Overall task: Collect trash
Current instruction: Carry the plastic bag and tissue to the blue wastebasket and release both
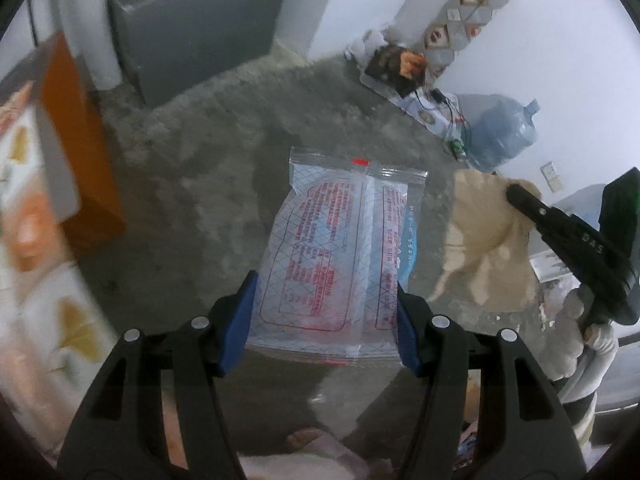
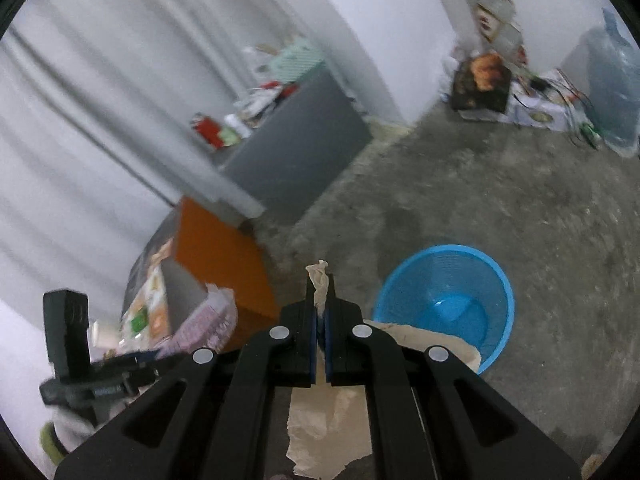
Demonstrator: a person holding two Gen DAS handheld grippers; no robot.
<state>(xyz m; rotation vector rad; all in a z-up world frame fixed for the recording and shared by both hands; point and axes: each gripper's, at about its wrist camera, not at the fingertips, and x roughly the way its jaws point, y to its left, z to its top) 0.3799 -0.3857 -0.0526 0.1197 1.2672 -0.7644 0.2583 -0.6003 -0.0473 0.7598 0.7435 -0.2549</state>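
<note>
My left gripper [image 1: 325, 292] is shut on a clear plastic wrapper [image 1: 340, 232] with red print, its blue pads pressing on both side edges above the concrete floor. My right gripper [image 2: 320, 292] is shut on a crumpled beige paper [image 2: 320, 432]; a twist of the paper pokes out past the fingertips and the rest hangs below. In the left wrist view that beige paper [image 1: 480, 240] dangles from the right gripper [image 1: 516, 196] at the right. A blue plastic basket [image 2: 448, 300] stands on the floor just right of the right gripper, with nothing seen inside. The left gripper [image 2: 160, 356] appears blurred at lower left.
An orange-sided printed box [image 2: 216, 264] stands on the floor to the left. Behind it is a grey cabinet [image 2: 296, 160] with clutter on top, against white curtains. A blue water jug [image 1: 500, 136], a dark box [image 1: 400, 68] and cables lie along the far wall.
</note>
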